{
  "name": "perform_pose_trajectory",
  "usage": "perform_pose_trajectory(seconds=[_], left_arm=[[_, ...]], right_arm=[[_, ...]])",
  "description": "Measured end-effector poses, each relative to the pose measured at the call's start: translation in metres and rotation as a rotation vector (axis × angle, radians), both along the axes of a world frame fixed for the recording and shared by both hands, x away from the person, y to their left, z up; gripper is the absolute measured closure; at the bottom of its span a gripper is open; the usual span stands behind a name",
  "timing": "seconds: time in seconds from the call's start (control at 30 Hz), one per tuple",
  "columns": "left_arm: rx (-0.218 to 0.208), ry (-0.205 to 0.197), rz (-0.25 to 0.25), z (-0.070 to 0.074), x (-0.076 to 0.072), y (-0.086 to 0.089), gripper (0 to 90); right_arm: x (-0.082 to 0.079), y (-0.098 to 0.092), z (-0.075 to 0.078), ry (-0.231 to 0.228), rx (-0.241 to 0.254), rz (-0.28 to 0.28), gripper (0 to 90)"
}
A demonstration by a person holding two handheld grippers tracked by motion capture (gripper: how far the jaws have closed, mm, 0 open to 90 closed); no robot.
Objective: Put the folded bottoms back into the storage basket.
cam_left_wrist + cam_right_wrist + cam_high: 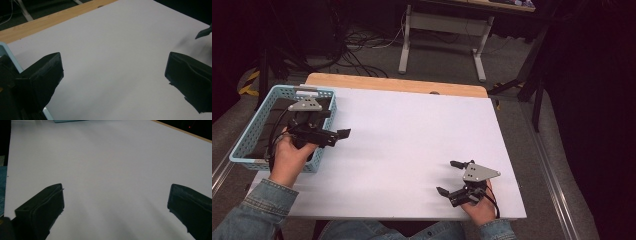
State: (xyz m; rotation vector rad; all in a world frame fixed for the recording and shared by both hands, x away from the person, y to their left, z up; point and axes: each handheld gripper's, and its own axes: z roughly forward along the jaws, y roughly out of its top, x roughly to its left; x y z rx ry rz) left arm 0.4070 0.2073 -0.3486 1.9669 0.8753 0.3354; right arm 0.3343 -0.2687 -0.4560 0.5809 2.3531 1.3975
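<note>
Left gripper (343, 133) at basket (247, 142) rim, near-left worktop (412, 130) edge, jaws spread wide, empty. Right gripper (451, 176) low over worktop near front right, jaws wide apart, empty, nothing near. Step, by look: left just past basket, likely after drop-off or before reach in. Next move calls for fresh target; white worktop bare. Basket holds dark contents, shape unreadable, partly hidden by left hand (289, 157). Basket's near corner cut off in left gripper view.
</note>
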Motion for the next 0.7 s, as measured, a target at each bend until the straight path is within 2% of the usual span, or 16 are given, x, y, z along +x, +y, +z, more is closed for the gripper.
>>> perform_pose_trajectory(seconds=[0.13,0.27,0.37,0.47,0.6,0.7], left_arm=[[-0.029,-0.002,-0.035,-0.006,-0.006,-0.006,1.8],[-0.067,-0.037,-0.055,-0.012,-0.011,-0.011,1.7],[-0.092,-0.047,-0.076,-0.017,-0.014,-0.015,1.4],[-0.090,-0.054,-0.097,-0.022,-0.017,-0.020,1.3],[-0.109,-0.063,-0.119,-0.030,-0.021,-0.026,1.1],[-0.102,-0.065,-0.128,-0.038,-0.024,-0.030,1.1]], right_arm=[[0.000,0.000,0.000,-0.001,0.000,0.001,1.3],[0.000,0.000,0.000,-0.001,0.000,0.002,1.3],[0.000,0.000,0.000,-0.001,0.000,0.003,1.3],[0.000,0.000,0.000,-0.001,0.000,0.003,1.3],[0.000,0.000,0.000,-0.002,0.000,0.004,1.3],[0.000,0.000,0.000,-0.002,0.001,0.004,1.3]])
